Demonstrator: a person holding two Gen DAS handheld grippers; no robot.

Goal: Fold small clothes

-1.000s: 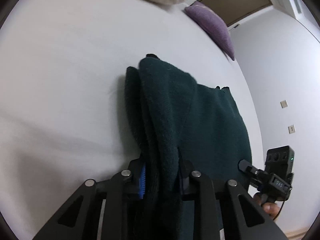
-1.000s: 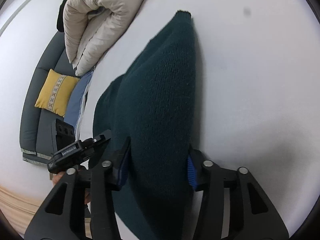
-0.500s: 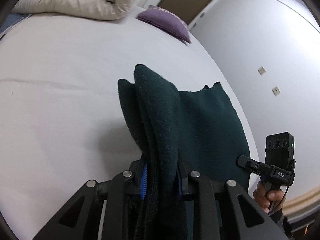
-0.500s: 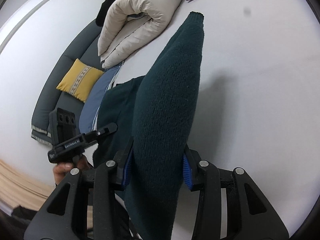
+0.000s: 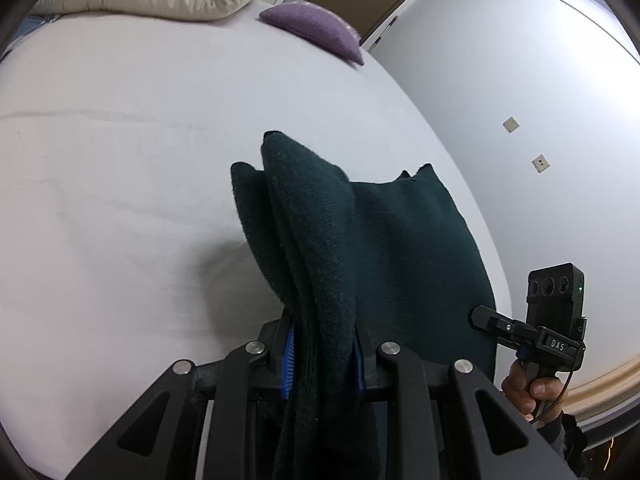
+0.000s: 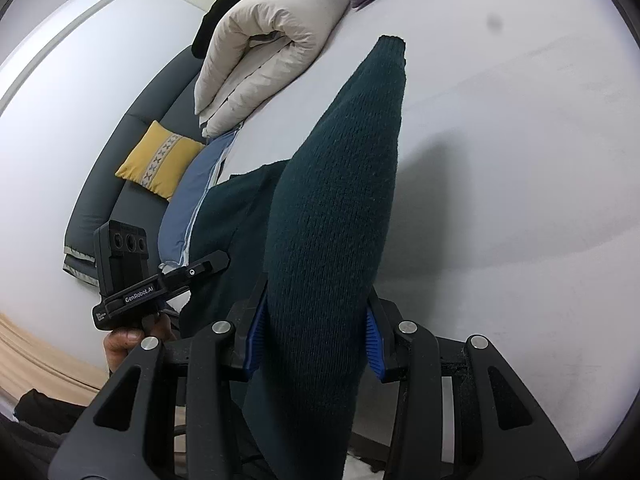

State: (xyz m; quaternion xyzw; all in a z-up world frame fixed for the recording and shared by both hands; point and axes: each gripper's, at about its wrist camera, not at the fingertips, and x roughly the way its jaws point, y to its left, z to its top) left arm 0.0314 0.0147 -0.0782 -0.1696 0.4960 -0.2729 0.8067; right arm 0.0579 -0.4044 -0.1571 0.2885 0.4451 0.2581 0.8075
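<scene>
Your left gripper (image 5: 322, 354) and right gripper (image 6: 314, 338), each clamped narrowly on the dark green sweater (image 6: 340, 208), hold its long axis pointing far across the bed (image 5: 120, 200).

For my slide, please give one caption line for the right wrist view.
Right gripper clamps a dark green knitted garment above the white bed, the left gripper alongside.

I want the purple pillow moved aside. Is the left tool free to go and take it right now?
Probably not: the left tool is shut on the dark green sweater, and the purple pillow lies at the bed's far end.
</scene>
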